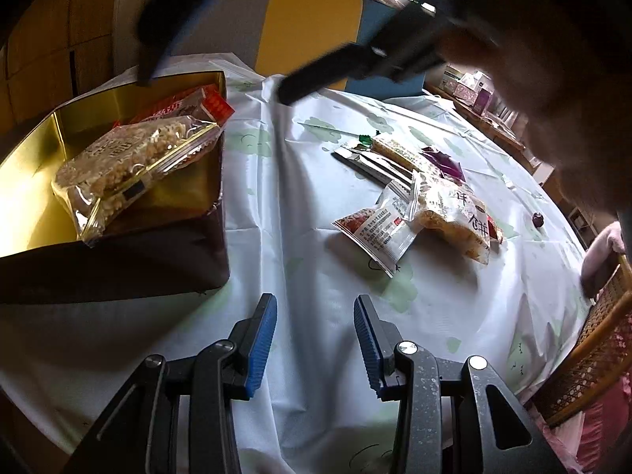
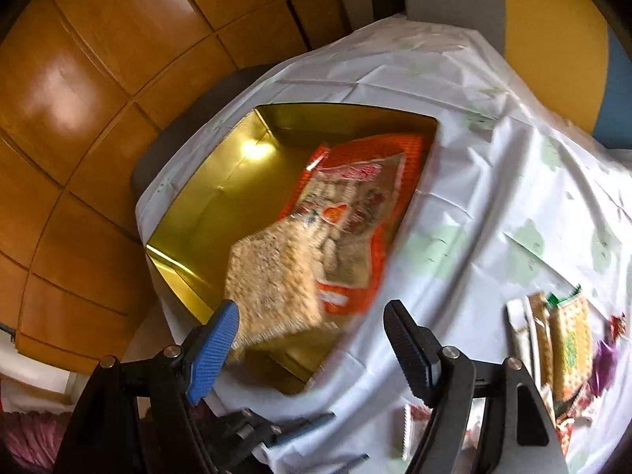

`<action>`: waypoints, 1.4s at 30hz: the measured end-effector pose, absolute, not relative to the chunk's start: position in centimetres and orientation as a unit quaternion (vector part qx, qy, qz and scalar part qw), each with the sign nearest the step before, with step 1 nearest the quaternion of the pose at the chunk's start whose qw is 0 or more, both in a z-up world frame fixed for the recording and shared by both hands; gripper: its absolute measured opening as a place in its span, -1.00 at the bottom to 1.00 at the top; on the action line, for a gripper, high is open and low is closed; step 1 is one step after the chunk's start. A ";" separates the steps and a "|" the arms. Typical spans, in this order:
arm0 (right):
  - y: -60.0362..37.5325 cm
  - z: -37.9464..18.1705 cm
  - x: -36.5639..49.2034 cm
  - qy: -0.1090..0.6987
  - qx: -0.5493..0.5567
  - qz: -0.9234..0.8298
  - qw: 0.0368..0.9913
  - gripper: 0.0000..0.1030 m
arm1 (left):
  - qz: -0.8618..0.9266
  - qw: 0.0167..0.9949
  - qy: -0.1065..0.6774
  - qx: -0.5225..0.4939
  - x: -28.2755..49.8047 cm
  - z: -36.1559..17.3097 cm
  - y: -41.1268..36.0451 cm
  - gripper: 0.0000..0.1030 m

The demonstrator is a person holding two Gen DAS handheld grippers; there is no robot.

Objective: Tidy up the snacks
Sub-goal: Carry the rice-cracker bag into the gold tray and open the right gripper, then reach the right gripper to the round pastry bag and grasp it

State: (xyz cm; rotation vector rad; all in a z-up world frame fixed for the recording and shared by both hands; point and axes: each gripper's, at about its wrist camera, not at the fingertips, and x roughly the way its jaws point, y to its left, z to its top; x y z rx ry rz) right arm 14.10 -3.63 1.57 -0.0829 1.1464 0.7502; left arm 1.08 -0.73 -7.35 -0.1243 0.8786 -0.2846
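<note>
Daylit fisheye views, edges warped; gold box (image 2: 221, 205) glares, snacks motion-blurred.

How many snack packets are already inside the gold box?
2 visible: a clear packet of puffed-rice cake lying on top, and an orange-red packet beneath it, against the gold-lined box's far right wall. Others may be hidden underneath.

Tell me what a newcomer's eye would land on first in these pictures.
The shiny gold-lined box at the table's left edge grabs attention first, with a clear puffed-rice snack bag lying on an orange packet inside it. Next comes the loose cluster of snack packets on the pale tablecloth to the box's right. The left gripper and right gripper both stand open and empty.
</note>
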 end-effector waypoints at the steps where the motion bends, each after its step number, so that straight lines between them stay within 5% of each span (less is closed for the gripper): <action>1: -4.2 1.5 13.7 0.526 -0.045 0.340 0.778 0.49 | -0.137 0.894 0.423 -0.059 1.1 -7.3 -0.8 -0.19; 28: -29.6 0.8 13.0 0.491 -0.097 0.041 0.865 0.49 | -0.134 0.895 0.424 -0.025 1.1 -7.6 -1.6 -0.06; 37: -35.0 -0.8 15.0 0.510 -0.004 0.006 0.860 0.13 | -0.124 0.896 0.425 -0.002 1.0 -7.6 -2.2 -0.06; 42: -32.8 -1.1 14.3 0.523 -0.028 0.052 0.851 0.13 | -0.120 0.896 0.428 0.007 1.1 -7.2 -2.6 -0.06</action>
